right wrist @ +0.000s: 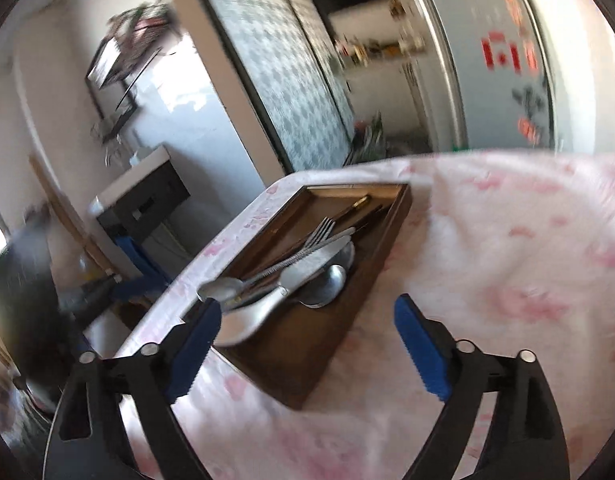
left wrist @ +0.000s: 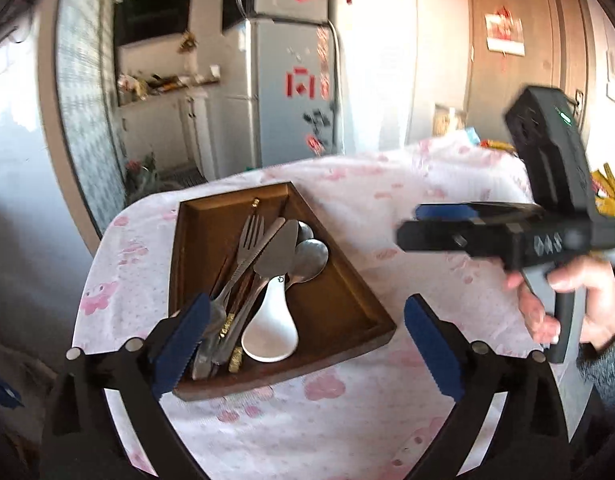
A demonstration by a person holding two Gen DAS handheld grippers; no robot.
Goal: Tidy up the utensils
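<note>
A dark wooden tray [left wrist: 343,312] lies on the table with a loose pile of utensils at its left side. The pile holds a fork [left wrist: 249,236], a table knife [left wrist: 279,252], a metal spoon [left wrist: 309,260], a white ceramic spoon [left wrist: 271,332] and brown chopsticks. My left gripper [left wrist: 307,308] hangs open in front of the tray's near end, with nothing between its blue pads. My right gripper [right wrist: 307,306] is open too and empty, above the cloth beside the tray [right wrist: 307,360]. The left wrist view shows the right gripper [left wrist: 427,228] in a hand, right of the tray.
A white tablecloth with pink prints [left wrist: 387,200] covers the table; the tray sits near its left edge [right wrist: 195,264]. Yellow packets [left wrist: 605,196] lie at the far right. A grey fridge [left wrist: 291,80] and kitchen counters stand beyond the table.
</note>
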